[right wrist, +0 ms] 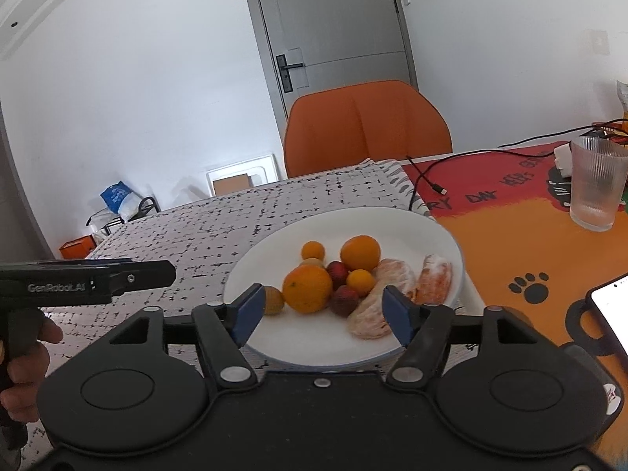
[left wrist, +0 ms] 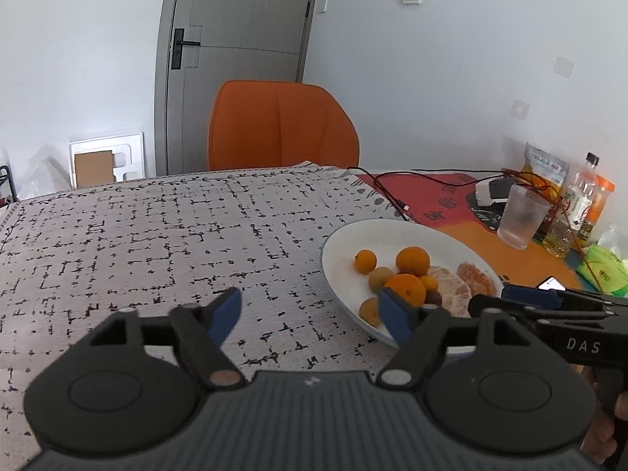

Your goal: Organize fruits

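My right claw [right wrist: 318, 312] hangs wide apart and holds nothing, poised over the near rim of the white plate [right wrist: 412, 223]. On that plate I see oranges [right wrist: 307, 289], small dark-red fruits [right wrist: 344, 300] and peeled segments [right wrist: 369, 316] heaped together. My left claw [left wrist: 310, 316], equally wide and unloaded, hovers above the patterned tabletop [left wrist: 157, 235], left of the plate. A ribbed glass [right wrist: 596, 182] stands far right.

Both units: black plastic bodies, ribbed centre, round side discs, silver pivot screws, blue pads [left wrist: 225, 316]. Right hand-held gripper [right wrist: 320, 312] seen side-on reads "DAS"; left hand-held gripper [left wrist: 310, 314] reads "GenRobot.AI". Bare skin on hands.
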`<action>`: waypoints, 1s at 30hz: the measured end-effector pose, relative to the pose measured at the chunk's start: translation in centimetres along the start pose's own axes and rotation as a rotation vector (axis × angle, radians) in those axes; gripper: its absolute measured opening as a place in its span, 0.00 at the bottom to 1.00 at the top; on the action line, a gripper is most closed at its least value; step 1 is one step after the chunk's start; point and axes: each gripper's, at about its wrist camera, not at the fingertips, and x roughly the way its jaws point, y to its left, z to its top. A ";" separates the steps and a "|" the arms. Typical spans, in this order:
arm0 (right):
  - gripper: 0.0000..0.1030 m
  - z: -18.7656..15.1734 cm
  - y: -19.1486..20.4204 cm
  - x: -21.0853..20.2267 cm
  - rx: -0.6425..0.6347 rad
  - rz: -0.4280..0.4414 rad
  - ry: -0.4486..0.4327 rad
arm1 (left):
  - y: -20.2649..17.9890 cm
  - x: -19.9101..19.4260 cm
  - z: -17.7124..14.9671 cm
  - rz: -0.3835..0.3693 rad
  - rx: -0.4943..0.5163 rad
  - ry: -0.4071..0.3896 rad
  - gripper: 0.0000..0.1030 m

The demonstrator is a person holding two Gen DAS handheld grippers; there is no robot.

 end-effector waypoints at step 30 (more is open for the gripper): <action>1.00 -0.7 5.7 -4.0 0.020 0.044 -0.030 | 4.4 -10.7 -1.8 0.177 -0.089 -0.076 1.00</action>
